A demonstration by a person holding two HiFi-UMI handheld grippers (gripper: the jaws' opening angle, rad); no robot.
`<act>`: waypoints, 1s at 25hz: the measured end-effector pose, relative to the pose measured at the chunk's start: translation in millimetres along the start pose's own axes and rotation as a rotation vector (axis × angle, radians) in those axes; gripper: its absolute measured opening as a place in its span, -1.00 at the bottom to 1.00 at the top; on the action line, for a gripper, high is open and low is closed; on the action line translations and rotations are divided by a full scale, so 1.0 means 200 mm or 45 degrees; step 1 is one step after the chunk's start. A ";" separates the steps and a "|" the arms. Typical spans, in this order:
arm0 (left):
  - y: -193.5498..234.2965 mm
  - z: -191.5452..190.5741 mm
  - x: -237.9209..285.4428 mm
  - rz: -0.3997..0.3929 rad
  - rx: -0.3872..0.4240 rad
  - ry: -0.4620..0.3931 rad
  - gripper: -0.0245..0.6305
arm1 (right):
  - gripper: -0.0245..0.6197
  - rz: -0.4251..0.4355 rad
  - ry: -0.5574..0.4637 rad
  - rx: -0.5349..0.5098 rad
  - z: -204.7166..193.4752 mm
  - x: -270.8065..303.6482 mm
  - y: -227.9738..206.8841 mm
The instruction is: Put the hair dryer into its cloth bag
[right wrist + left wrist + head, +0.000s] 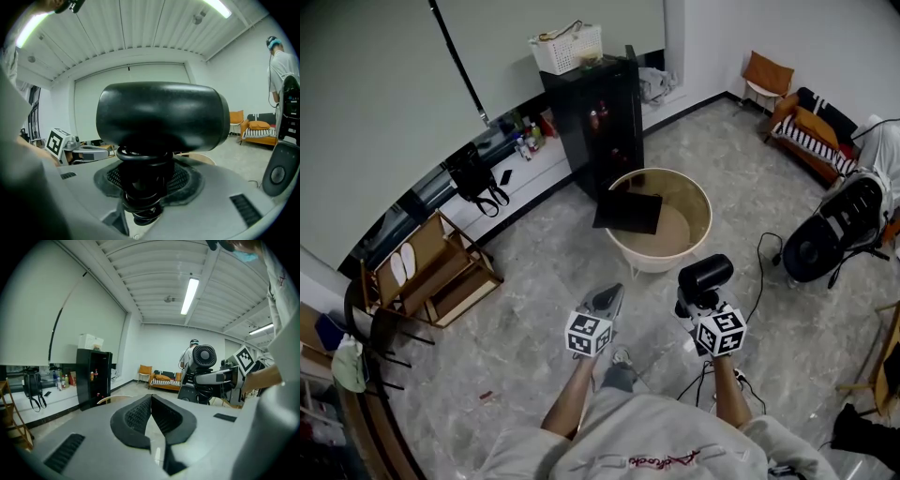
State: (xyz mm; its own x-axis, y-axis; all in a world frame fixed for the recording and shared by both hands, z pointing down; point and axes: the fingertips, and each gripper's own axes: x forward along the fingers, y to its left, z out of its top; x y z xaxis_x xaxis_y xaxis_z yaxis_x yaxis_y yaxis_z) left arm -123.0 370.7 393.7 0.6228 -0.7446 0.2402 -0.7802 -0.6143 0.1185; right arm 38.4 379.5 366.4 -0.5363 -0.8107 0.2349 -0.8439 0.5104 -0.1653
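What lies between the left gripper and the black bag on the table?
Head view: only bare floor and the table rim separate left gripper from black bag.

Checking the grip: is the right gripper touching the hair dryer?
Touching. In the right gripper view, the right gripper has its jaws clamped on the handle of the hair dryer.

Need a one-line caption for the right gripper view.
Right gripper holds the black hair dryer by its handle, the body filling mid-frame; the left gripper shows at far left.
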 end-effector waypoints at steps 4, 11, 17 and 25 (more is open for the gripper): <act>0.18 0.05 0.08 -0.007 -0.011 0.002 -0.83 | -0.31 -0.009 0.015 0.004 0.06 0.19 -0.02; 0.48 0.12 0.21 -0.022 -0.066 -0.009 -0.83 | -0.31 -0.019 0.042 -0.032 0.16 0.50 -0.01; 0.72 0.18 0.32 -0.054 -0.037 -0.008 -0.83 | -0.31 -0.061 0.030 -0.025 0.24 0.74 -0.05; 0.91 0.18 0.40 -0.118 -0.036 0.046 -0.83 | -0.31 -0.126 0.043 -0.010 0.28 0.92 -0.07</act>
State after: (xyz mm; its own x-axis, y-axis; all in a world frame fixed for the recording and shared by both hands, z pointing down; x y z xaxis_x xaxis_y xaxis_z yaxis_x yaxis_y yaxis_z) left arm -212.9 190.2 399.2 0.6903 -0.6748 0.2611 -0.7209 -0.6721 0.1690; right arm -48.2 208.0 357.8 -0.4507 -0.8470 0.2819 -0.8926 0.4308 -0.1325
